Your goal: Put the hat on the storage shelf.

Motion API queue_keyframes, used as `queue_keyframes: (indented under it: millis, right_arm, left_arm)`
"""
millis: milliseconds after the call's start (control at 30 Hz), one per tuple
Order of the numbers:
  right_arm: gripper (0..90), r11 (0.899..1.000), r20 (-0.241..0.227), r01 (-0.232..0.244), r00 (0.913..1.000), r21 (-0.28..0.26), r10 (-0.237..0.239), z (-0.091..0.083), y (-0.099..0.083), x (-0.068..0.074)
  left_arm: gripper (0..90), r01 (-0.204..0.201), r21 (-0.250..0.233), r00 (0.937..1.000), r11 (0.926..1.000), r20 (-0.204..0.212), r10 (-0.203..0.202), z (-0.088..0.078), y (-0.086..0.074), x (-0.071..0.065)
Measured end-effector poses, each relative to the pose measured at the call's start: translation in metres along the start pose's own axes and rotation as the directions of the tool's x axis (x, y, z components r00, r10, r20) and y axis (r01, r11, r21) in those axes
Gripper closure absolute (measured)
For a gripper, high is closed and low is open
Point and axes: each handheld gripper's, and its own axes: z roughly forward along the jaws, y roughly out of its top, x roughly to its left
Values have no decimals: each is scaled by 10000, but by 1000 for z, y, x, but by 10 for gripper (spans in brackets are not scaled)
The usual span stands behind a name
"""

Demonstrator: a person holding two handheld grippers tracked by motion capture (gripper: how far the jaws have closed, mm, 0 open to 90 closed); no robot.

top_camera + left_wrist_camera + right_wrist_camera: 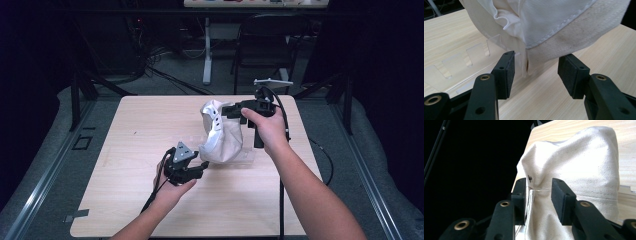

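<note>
Left tool (535, 75) jaws wide, cap (564, 27) hem between pads, no contact | right tool (537, 200) part-open straddling cap's far seam | cap propped on counter (150, 130) between both tools

A pale wooden table (140, 145) with a light grain carries everything. A cream cloth cap (220, 137) stands on it a little toward one o'clock from the table's middle. Under the cap lies a clear plastic stand (461, 62) with notched tabs, flat on the wood; its edge pokes out at about four o'clock of the cap.
</note>
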Motion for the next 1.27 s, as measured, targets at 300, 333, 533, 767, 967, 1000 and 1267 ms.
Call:
queue_keyframes:
  millis: [300,333,533,767,967,1000,1267]
  right_arm:
    - [566,9980,166,598,9981,-193,-595,-12,-8,0]
    - [562,9978,192,627,9979,-214,-623,-12,-9,-1]
    - [529,9964,391,818,9960,-233,-808,-19,-15,-8]
    - [500,9936,601,1056,9929,-404,-1031,-32,-25,-19]
    - [489,9905,1039,1225,9878,-621,-1156,-42,-38,-35]
    - [489,9905,1039,1225,9878,-621,-1156,-42,-38,-35]
    - [486,9833,1529,1694,9756,-670,-1576,-51,-58,-49]
  left_arm:
    - [470,134,-96,9999,9999,-47,-134,-14,-11,7]
    - [469,185,-94,9998,9998,-52,-185,-15,-12,9]
    - [462,373,-53,9992,9993,-131,-374,-23,-23,19]
    - [452,718,67,9970,9974,-303,-716,-32,-43,35]
    - [451,1082,159,9926,9940,-571,-1071,-38,-58,48]
    - [451,1116,138,9919,9937,-618,-1106,-39,-60,49]
    - [451,1218,149,9892,9924,-845,-1201,-39,-67,59]
